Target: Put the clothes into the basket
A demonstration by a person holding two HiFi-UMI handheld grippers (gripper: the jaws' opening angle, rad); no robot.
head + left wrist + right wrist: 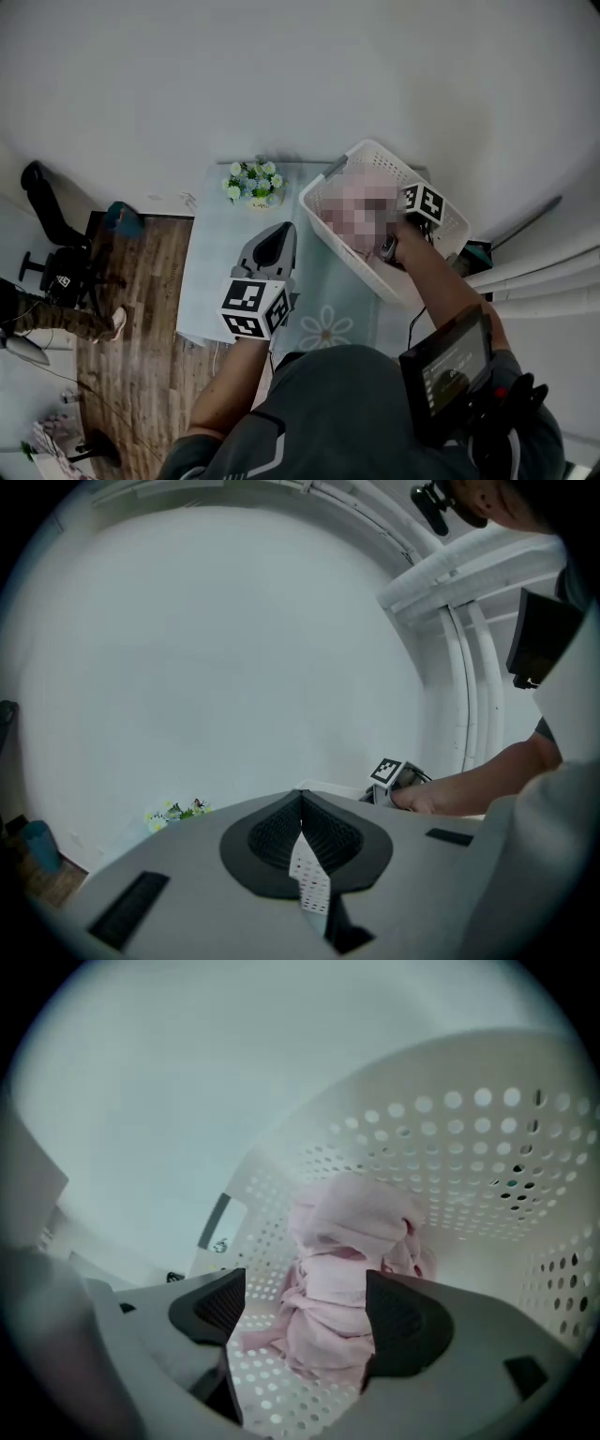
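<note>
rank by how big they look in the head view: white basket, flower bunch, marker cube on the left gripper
1. white basket, clearly the largest
2-3. left gripper's marker cube and flower bunch look about alike. The cube is nearer the camera, so I won't rank them.

From your head view the pink clothes (352, 1269) in the basket (367, 150) come out blurred. The tips of the right claw (305, 1307) cannot be made out there, beyond your hand (403, 241). In the right gripper view the wide-apart jaws hide the bundle's lower sides, and the basket's wall runs off the right edge. In the left gripper view the left claw (302, 797) hides nearly all of the basket behind its own body. Your torso covers much of the table's (211, 281) near edge. The flowers (253, 181) at its far edge are too small for you to tell their kind.
</note>
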